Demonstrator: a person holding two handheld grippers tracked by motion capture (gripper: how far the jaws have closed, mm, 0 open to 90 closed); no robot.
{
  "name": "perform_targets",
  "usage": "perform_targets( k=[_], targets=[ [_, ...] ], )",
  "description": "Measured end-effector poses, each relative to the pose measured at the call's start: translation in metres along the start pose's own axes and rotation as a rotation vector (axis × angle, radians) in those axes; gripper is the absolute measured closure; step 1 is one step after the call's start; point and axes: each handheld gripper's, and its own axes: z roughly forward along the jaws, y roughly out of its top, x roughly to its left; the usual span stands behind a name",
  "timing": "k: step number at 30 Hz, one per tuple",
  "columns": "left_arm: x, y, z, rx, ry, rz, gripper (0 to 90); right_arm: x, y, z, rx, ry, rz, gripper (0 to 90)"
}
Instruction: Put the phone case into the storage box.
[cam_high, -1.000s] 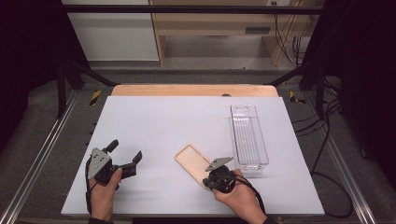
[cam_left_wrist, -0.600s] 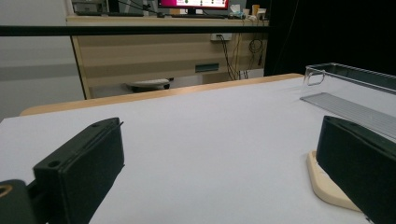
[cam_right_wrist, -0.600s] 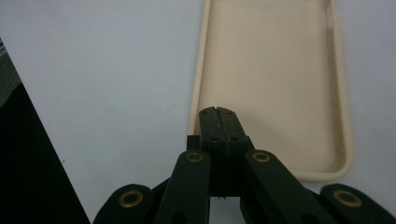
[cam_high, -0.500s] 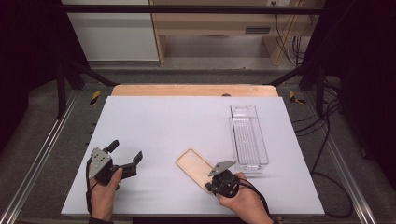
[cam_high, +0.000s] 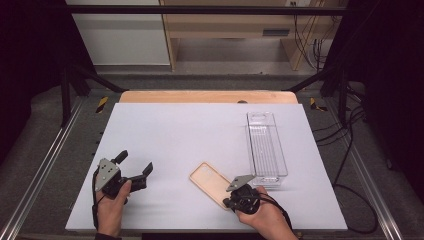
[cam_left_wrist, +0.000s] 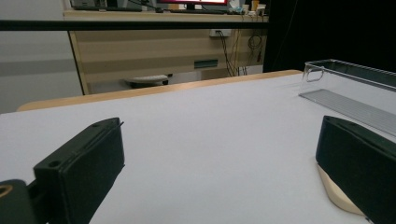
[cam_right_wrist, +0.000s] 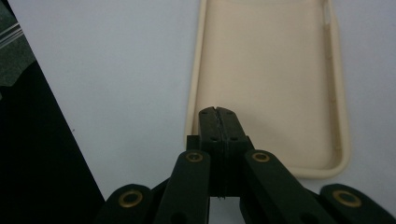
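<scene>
High view: a beige phone case (cam_high: 212, 182) is lying hollow side up on the white table (cam_high: 200, 135), near the front edge, turned diagonally, just left of a clear plastic bin (cam_high: 266, 145) standing lengthwise on the right. The right gripper (cam_high: 239, 194) is sitting over the case's near corner; whether it is touching cannot be told from here. The left gripper (cam_high: 135, 170) is resting well apart to the left, jaws spread, nothing between them. Left gripper view: the two black jaws are standing wide apart over bare table; a corner of the case (cam_left_wrist: 338, 198) is peeking out under the right-hand jaw, farther off, and the bin (cam_left_wrist: 350, 79) is showing beyond it. Right gripper view: the jaws are pressed together, tips meeting with nothing between them, hovering over or resting on the near end of the case (cam_right_wrist: 266, 79), inside its left rim; contact cannot be confirmed. Judgement: the case is looking light, thin and bendy, likely soft rubbery plastic, not fragile, grippy rather than slick. Lying flat, it is offering only its raised rim as purchase; best hold is probably one jaw inside the hollow and one outside, pinching the side wall near a corner. The shut tips would need opening first.
</scene>
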Motion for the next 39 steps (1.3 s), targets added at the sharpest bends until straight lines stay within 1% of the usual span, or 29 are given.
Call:
perform_targets(
  k=[4,9,16,22,29,30,31,32,34,36,37,38,39],
  targets=[
    [0.001,0.000,0.000,0.000,-0.001,-0.010,0.9,0.000,-0.001,-0.001,0.003,0.002,0.000,90.0],
    [0.000,0.000,0.000,0.009,-0.007,-0.002,0.9,0.000,-0.002,-0.002,0.007,0.002,-0.005,90.0],
    [0.000,0.000,0.000,0.007,-0.005,-0.009,0.9,0.001,-0.004,-0.004,0.014,0.004,-0.013,90.0],
    [0.000,0.000,0.001,0.015,-0.010,-0.005,0.9,0.001,-0.005,-0.005,0.021,0.007,-0.018,90.0],
    [0.000,0.000,0.000,0.027,-0.020,-0.020,1.1,0.001,-0.006,-0.006,0.013,0.006,-0.010,90.0],
    [0.000,0.000,0.000,0.029,-0.019,-0.024,1.1,0.001,-0.007,-0.006,0.002,0.006,-0.010,89.6],
    [0.000,0.000,0.000,0.032,-0.015,-0.022,1.1,0.000,-0.007,-0.007,-0.013,0.003,-0.002,86.9],
    [0.000,0.000,0.000,0.034,-0.015,-0.023,1.1,-0.001,-0.006,-0.009,-0.040,0.000,0.011,83.1],
    [0.000,0.000,0.001,0.037,-0.017,-0.022,1.1,-0.003,-0.006,-0.012,-0.087,-0.005,0.033,81.0],
    [-0.001,0.000,0.002,0.042,-0.028,-0.024,1.1,-0.005,-0.006,-0.016,-0.159,-0.006,0.042,77.7],
    [-0.001,0.000,0.002,0.043,-0.030,-0.025,1.1,-0.006,-0.005,-0.019,-0.202,-0.008,0.048,74.7],
    [-0.002,0.000,0.002,0.045,-0.028,-0.020,1.1,-0.006,-0.004,-0.021,-0.232,-0.010,0.052,72.0],
    [-0.002,0.000,0.002,0.047,-0.034,-0.023,1.1,-0.006,-0.003,-0.023,-0.269,-0.017,0.048,68.6]
  ],
)
